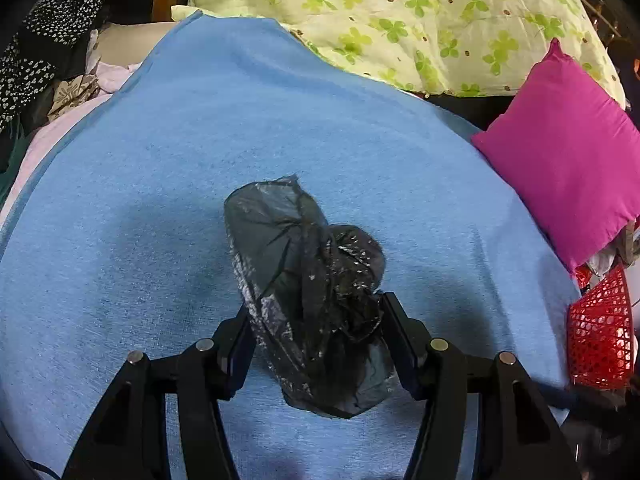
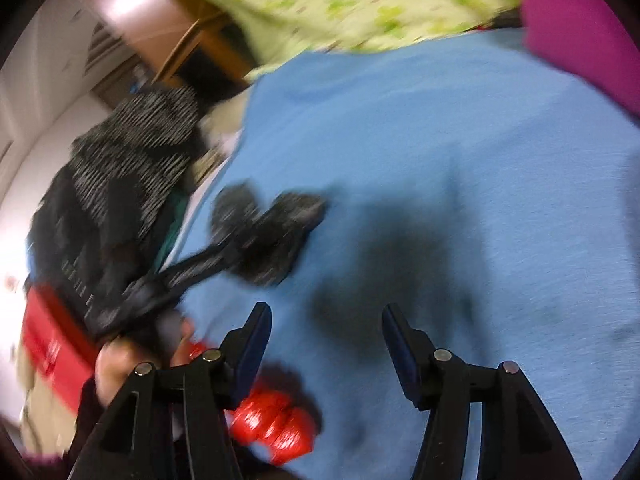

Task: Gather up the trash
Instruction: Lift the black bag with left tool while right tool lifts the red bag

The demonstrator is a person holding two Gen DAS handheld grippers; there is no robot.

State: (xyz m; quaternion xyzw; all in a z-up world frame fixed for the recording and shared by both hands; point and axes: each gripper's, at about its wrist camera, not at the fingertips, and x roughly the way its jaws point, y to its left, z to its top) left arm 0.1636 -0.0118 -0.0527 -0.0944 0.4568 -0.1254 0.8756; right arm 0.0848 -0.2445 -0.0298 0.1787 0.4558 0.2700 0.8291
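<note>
1. Trash here is a crumpled black bag [image 1: 308,292], lying in the middle of a blue blanket [image 1: 200,160] that covers the bed.
2. Green clover quilt [image 1: 400,12] lies behind the blanket.
3. Pink pillow [image 1: 568,152] rests on the blanket's right edge.
4. Dotted black cloth [image 1: 40,40] is piled at the left.
5. Red basket [image 1: 600,336] stands just beside the blanket, near the pillow.
6. Left gripper [image 1: 316,312] points down with the bag between its parted fingers; whether the pads press it I cannot tell.
7. Right gripper [image 2: 324,320] is open over bare blanket, holding nothing; its view is blurred.
</note>
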